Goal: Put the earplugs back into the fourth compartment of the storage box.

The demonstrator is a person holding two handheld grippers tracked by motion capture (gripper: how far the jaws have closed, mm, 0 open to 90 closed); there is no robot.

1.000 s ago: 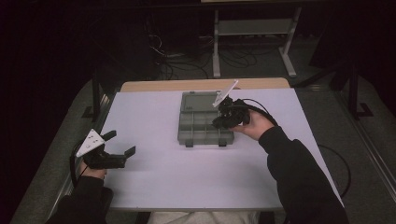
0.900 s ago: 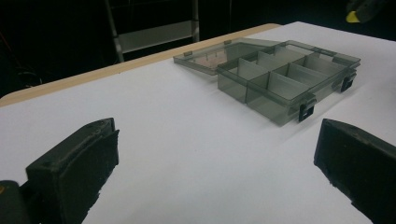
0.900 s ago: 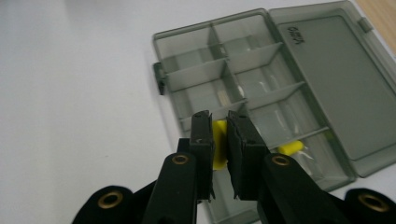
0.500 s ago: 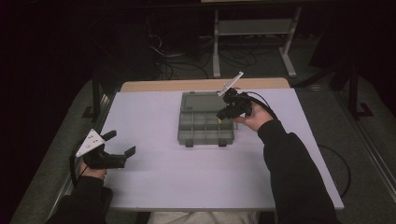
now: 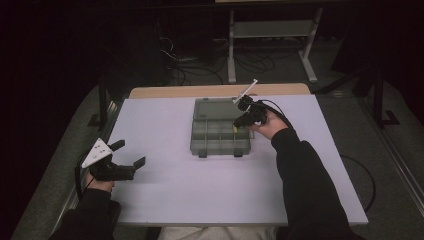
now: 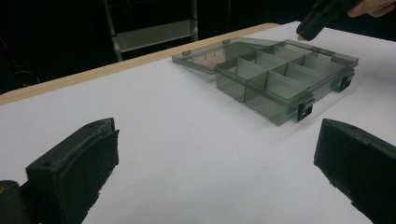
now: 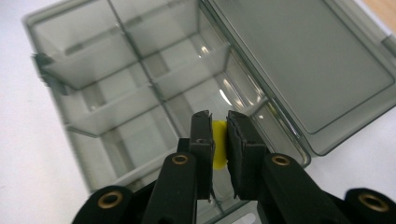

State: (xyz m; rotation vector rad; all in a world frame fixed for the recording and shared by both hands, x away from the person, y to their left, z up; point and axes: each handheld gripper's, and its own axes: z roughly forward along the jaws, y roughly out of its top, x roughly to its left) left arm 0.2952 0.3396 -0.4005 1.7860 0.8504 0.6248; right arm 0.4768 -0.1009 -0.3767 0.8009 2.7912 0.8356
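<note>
A smoky clear compartment box (image 5: 220, 131) lies open at the middle of the white table, its lid (image 5: 216, 107) folded flat behind it. My right gripper (image 5: 238, 125) hovers over the box's right side, shut on a small yellow piece (image 7: 219, 150) pinched between its jaws, above a right-hand compartment (image 7: 205, 100). The box's compartments (image 6: 275, 74) look bare. My left gripper (image 5: 131, 154) rests on the table at the front left, open, nothing between its fingers (image 6: 74, 168), well apart from the box.
The white table top (image 5: 200, 190) spreads around the box, with a wooden strip (image 5: 165, 92) along its far edge. Beyond it stand a metal shelf frame (image 5: 272, 30) and cables on a dark floor. Two dark latches (image 5: 200, 154) stick out from the box's front.
My right gripper has moved slightly toward the box's far right, holding the yellow piece. The left gripper has stayed put.
</note>
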